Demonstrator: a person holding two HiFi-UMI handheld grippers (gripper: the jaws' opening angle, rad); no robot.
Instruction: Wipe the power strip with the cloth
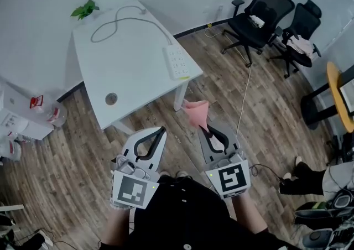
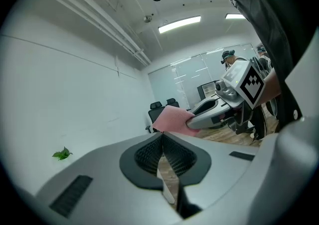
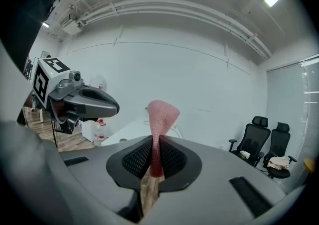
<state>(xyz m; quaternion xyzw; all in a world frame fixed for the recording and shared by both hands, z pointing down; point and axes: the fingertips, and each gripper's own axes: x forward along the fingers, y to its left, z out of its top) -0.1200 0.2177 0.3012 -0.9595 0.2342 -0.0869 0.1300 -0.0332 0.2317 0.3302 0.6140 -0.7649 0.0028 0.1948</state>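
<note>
Pink cloth (image 1: 196, 112) is pinched in right tongs (image 1: 206, 129), left tongs (image 1: 162, 129) clenched empty, both well off the tabletop (image 1: 127, 72); best approach likely lands cloth flat on power strip (image 1: 178, 62).

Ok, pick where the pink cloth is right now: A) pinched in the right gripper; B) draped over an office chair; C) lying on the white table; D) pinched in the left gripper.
A: the cloth stands clamped in the right gripper, whose jaws are shut on it.

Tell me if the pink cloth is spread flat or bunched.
Bunched. The pink cloth is pinched between the right gripper's shut jaws and fans out above them.
</note>
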